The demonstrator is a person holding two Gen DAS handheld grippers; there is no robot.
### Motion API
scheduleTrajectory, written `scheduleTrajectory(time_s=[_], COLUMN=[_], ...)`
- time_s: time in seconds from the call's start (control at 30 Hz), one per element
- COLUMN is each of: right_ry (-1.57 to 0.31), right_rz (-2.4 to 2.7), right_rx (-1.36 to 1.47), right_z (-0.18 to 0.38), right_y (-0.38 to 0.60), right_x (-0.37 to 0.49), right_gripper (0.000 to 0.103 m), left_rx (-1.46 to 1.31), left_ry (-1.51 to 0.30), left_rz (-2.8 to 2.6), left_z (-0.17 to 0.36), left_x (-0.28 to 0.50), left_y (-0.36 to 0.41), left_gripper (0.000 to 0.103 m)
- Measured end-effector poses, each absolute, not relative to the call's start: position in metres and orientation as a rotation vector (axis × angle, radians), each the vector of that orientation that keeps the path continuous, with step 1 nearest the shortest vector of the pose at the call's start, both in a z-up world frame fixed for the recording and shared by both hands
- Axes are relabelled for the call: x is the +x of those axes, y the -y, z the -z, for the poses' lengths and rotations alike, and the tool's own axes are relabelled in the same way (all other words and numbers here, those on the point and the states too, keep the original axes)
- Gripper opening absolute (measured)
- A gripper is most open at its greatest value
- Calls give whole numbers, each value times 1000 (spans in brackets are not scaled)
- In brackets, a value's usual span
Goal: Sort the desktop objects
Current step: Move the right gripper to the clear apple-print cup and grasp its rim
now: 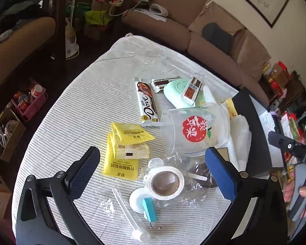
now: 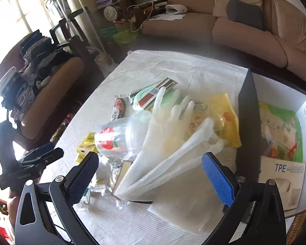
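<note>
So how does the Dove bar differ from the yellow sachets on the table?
The Dove bar is a single long, narrow wrapper in brown and white; the yellow sachets are several squarish packets. The bar lies flat alone, while the sachets overlap in a loose pile. Both are sealed and rest on the striped tablecloth, untouched by either tongs.

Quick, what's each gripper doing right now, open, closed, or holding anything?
Left gripper: open, empty, above the tape roll.
Right gripper: open, empty, above the translucent gloves.
</note>
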State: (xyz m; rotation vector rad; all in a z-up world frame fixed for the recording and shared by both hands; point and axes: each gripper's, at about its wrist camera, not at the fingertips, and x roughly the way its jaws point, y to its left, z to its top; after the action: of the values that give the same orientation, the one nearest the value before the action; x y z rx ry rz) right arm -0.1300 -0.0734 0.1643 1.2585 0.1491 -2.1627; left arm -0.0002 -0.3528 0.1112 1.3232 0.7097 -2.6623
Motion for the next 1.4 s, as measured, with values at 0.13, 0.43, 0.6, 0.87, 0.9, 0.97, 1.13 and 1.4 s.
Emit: scheduleTrajectory(time_s=[0.13, 0.43, 0.6, 0.87, 0.9, 0.97, 1.13, 1.4], right_ry=[-126, -157, -295, -192, -188, -180, -101, -231], right_rz=[2153, 2209, 2252, 2274, 2270, 2260, 2197, 2132], right_rx=[1284, 1284, 1247, 1313, 1311, 1301, 1312, 1231], right_z=[-144, -134, -122, -98, -100, -105, -124, -129], right_y=[92, 127, 169, 161, 160, 159, 160, 181], right_x=[-114, -124, -138, -162, -163, -162, -159, -106], right_gripper=[103, 103, 103, 65, 61, 50, 33, 40], left_rx=[1331, 1367, 1273, 1318, 1317, 1320, 1380, 1365], left_ry=[-685, -872, -977, -1159, -1158, -1148, -1168, -1228], left_rz=[2653, 2603, 2578, 2548, 2556, 2565, 2556, 2520], left_z=[-108, -102, -112, -99, -100, -101, -93, -86], left_x=[5, 11, 23, 18, 17, 15, 6, 9], left_y=[361, 387, 417, 427, 426, 421, 409, 415], left_gripper=[103, 103, 103, 103, 103, 103, 103, 103])
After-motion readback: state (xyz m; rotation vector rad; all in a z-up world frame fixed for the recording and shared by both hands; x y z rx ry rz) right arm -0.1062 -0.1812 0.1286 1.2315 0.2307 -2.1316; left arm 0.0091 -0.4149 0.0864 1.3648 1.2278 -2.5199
